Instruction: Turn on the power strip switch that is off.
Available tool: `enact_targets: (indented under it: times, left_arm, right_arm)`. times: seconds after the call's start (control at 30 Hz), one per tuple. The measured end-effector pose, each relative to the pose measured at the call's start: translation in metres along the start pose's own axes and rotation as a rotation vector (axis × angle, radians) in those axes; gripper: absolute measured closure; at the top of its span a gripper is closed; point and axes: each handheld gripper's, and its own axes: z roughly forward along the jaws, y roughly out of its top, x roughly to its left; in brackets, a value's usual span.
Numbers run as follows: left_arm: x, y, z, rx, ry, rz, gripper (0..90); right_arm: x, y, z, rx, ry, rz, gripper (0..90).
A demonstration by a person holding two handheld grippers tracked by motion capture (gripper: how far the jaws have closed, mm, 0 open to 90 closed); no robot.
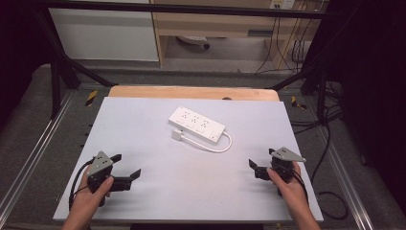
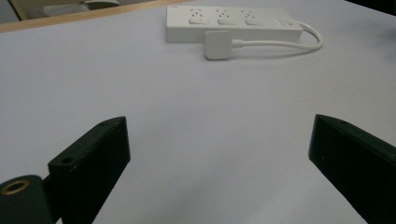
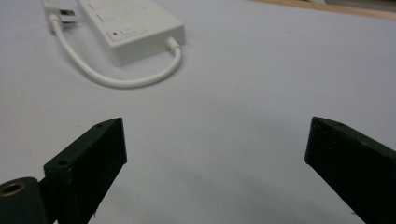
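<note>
- While both grippers sat low near the table's front edge, the white table [image 1: 143,139] lay bare apart from one item; a wooden strip [image 1: 191,92] ran along its far edge.
- Room behind: grey floor, black frame bars, a wooden cabinet [image 1: 215,24] at 12 o'clock, loose cables [image 1: 330,139] at 3 o'clock.
- White power strip [image 1: 196,123] lay flat a bit past table centre, angled; its cord [image 1: 213,146] looped from the right end back to the plug [image 1: 177,135], which rested just beside the strip's near side.
- Left gripper [image 1: 128,167], jaws wide, held nothing; strip was well apart at about 1 o'clock from it.
- Right gripper [image 1: 261,164], jaws wide, held nothing; strip was well apart at about 10 o'clock from it.
- Right gripper view: strip's switch end [image 3: 126,32] faced it.
</note>
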Motion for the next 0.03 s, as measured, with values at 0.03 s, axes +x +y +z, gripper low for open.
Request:
enact_targets:
  times: [0.03]
  left_arm:
    - [0.0000,0.0001,0.0002,0.001,-0.001,0.003,5.4]
  right_arm:
    - [-0.0003,-0.0005,0.0011,0.020,-0.020,-0.004,6.1]
